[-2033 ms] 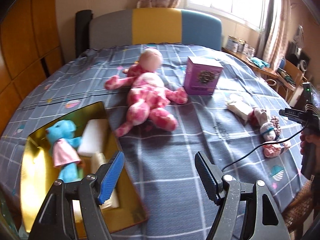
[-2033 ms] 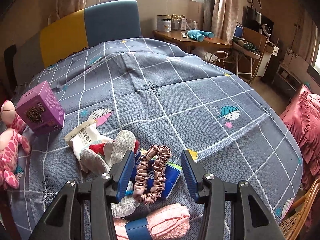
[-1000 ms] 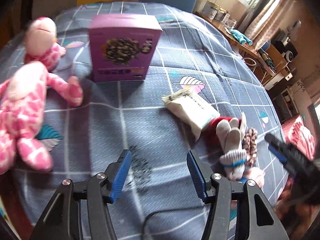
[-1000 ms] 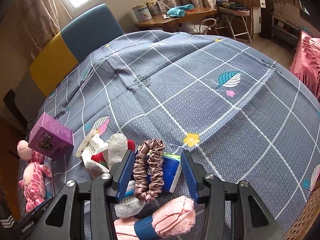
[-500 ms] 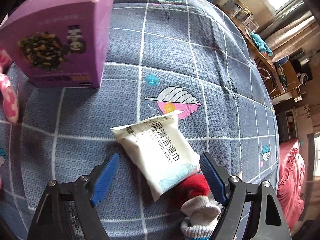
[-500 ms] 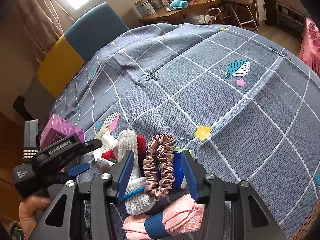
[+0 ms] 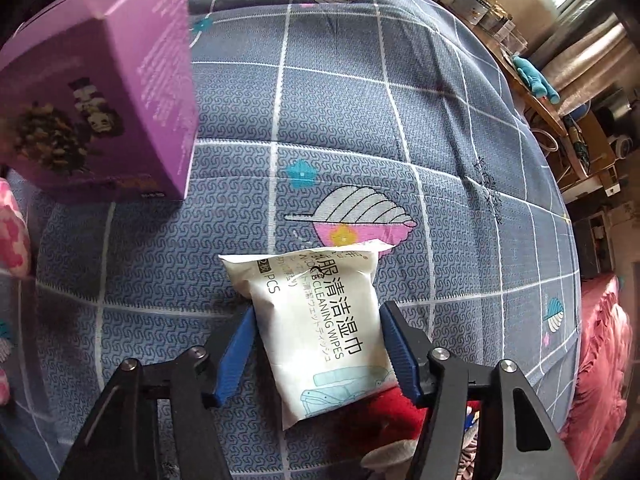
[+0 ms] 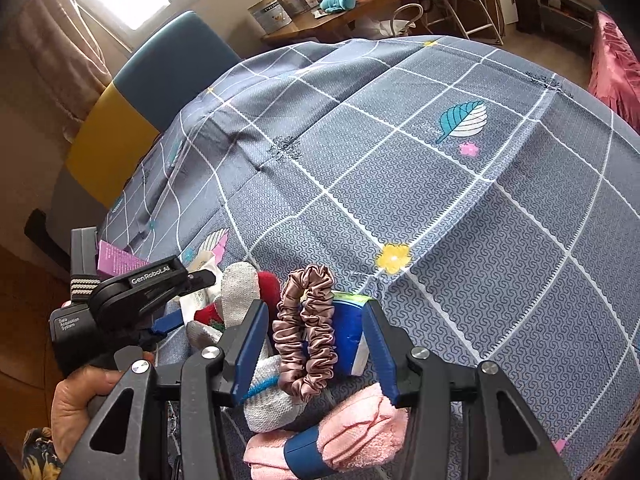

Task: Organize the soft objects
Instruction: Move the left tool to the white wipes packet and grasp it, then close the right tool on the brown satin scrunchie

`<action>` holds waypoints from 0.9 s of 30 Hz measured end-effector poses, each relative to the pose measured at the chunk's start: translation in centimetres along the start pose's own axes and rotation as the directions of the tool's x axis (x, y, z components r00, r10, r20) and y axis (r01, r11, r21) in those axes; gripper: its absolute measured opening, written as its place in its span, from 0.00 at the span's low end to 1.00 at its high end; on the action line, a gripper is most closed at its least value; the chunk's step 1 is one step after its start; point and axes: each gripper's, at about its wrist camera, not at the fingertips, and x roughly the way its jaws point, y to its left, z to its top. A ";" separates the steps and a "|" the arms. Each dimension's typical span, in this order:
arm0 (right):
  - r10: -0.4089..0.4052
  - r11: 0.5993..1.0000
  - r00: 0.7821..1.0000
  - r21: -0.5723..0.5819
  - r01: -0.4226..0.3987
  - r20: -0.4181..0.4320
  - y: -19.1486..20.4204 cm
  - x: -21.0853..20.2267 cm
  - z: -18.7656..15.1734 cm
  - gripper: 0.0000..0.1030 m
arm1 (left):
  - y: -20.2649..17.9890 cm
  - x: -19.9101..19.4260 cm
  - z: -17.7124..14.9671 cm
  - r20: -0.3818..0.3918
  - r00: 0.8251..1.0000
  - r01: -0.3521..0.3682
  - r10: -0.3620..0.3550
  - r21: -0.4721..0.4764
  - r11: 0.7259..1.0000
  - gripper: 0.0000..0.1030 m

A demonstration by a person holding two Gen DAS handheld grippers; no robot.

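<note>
Left wrist view. Left gripper [image 7: 320, 346], lower centre of the frame: blue pads astride a white pack of wet wipes [image 7: 320, 332], jaws closing, both pads at or against the pack's long edges; whether they press on it cannot be told for sure. The pack lies flat on the grey checked bedspread [image 7: 360, 120], its upper end just below a printed shell motif. The pack's lower end overlaps a red soft item [image 7: 384, 412] at the bottom of the frame. Purple box [image 7: 100, 92], upper left, standing on the bedspread, well apart from the pack. Pink-and-white plush toy [image 7: 12, 236], left edge, only partly in view.

Right wrist view. Right gripper [image 8: 316, 344], lower centre: jaws apart, with a brown satin scrunchie [image 8: 306, 328] between the pads. The scrunchie lies on a blue packet [image 8: 348, 332]. The right pad stands close beside the packet; contact cannot be told. The left pad stands clear of the scrunchie. Grey knit glove [image 8: 240, 288], left of the scrunchie, passing behind the left pad. Pink rolled towel [image 8: 360, 428] with a blue band, bottom centre. The left gripper shows again at left of the frame, held by a hand [image 8: 80, 400] in the lower left corner.
</note>
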 end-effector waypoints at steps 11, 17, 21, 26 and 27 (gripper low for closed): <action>-0.032 0.999 0.999 0.035 0.031 0.031 -0.9 -0.4 0.3 0.48 | 7.3 -8.3 -5.3 0.132 0.991 -0.004 -0.015 0.136 0.991 0.60; -0.065 0.996 0.998 -0.059 0.065 0.001 0.7 0.6 -0.1 0.48 | 11.5 -9.8 -11.6 0.156 0.988 -0.047 0.013 0.217 0.975 0.60; -0.137 0.976 0.991 -0.174 0.133 -0.009 2.6 1.7 -0.6 0.48 | 14.3 -10.1 -15.3 0.156 0.987 -0.082 0.043 0.254 0.964 0.60; -0.237 0.918 0.972 -0.328 0.223 -0.001 4.5 3.2 -1.6 0.48 | 15.1 -9.1 -17.1 0.181 0.983 -0.085 0.037 0.262 0.961 0.61; -0.261 0.906 0.965 -0.350 0.239 -0.017 4.6 3.8 -1.8 0.47 | 15.1 -9.1 -17.2 0.188 0.982 -0.080 0.032 0.253 0.964 0.61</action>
